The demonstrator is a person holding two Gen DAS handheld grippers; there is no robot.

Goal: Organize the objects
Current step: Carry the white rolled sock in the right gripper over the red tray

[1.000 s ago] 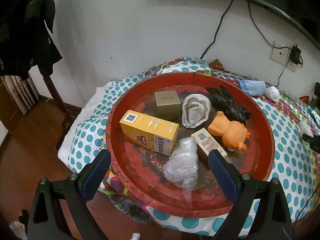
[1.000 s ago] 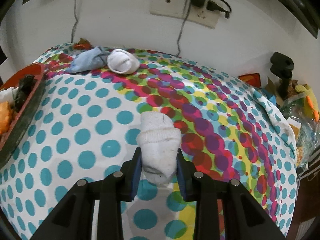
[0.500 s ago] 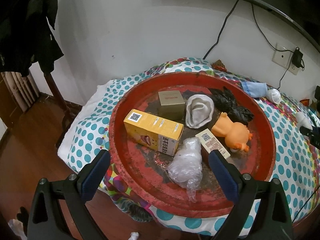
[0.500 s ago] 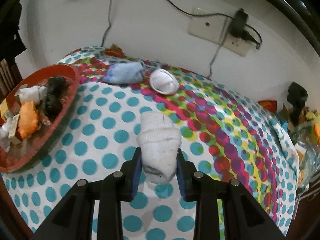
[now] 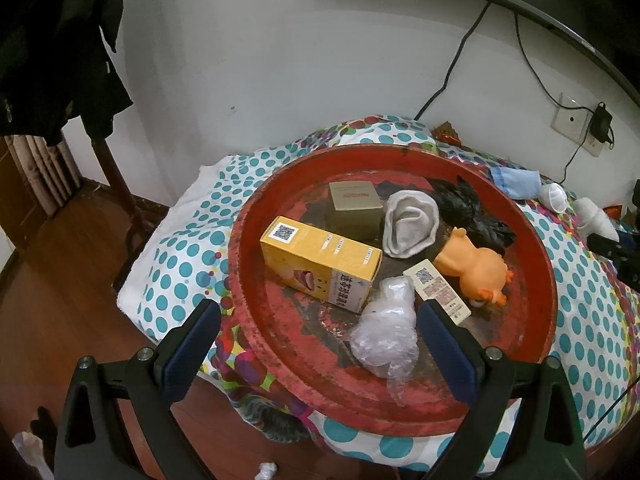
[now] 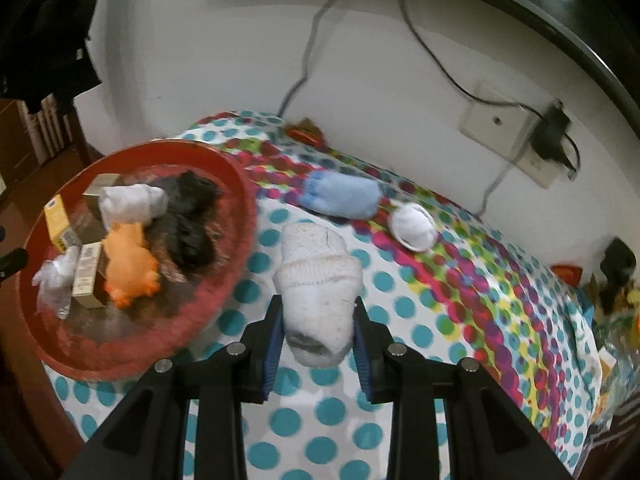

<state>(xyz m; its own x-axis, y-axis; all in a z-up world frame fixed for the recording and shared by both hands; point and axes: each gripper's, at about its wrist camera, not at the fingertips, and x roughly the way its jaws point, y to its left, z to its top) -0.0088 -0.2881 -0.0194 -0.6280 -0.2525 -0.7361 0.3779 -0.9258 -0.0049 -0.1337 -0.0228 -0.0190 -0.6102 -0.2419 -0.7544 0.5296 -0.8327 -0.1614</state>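
My right gripper (image 6: 318, 314) is shut on a rolled white sock (image 6: 318, 280) and holds it above the dotted cloth, just right of the red round tray (image 6: 224, 280). The sock also shows at the far right of the left wrist view (image 5: 596, 220). My left gripper (image 5: 318, 320) is open and empty, hovering over the near edge of the tray (image 5: 280, 344). The tray holds a yellow box (image 5: 320, 266), an olive box (image 5: 354, 210), a grey sock (image 5: 410, 224), a black feathery item (image 5: 472, 212), an orange toy (image 5: 476, 270), a plastic bag (image 5: 386, 332) and a small labelled box (image 5: 438, 296).
A blue sock (image 6: 340, 198) and a white sock ball (image 6: 414, 226) lie on the dotted cloth (image 6: 460, 300) near the wall. A wall socket with charger (image 6: 536, 140) is behind. Dark clothes (image 5: 52, 48) hang at left above the wooden floor (image 5: 48, 280). Clutter sits at the far right (image 6: 616, 272).
My right gripper has swung left with the white sock, bringing the red tray into its view. My left gripper has drifted slightly, staying open.
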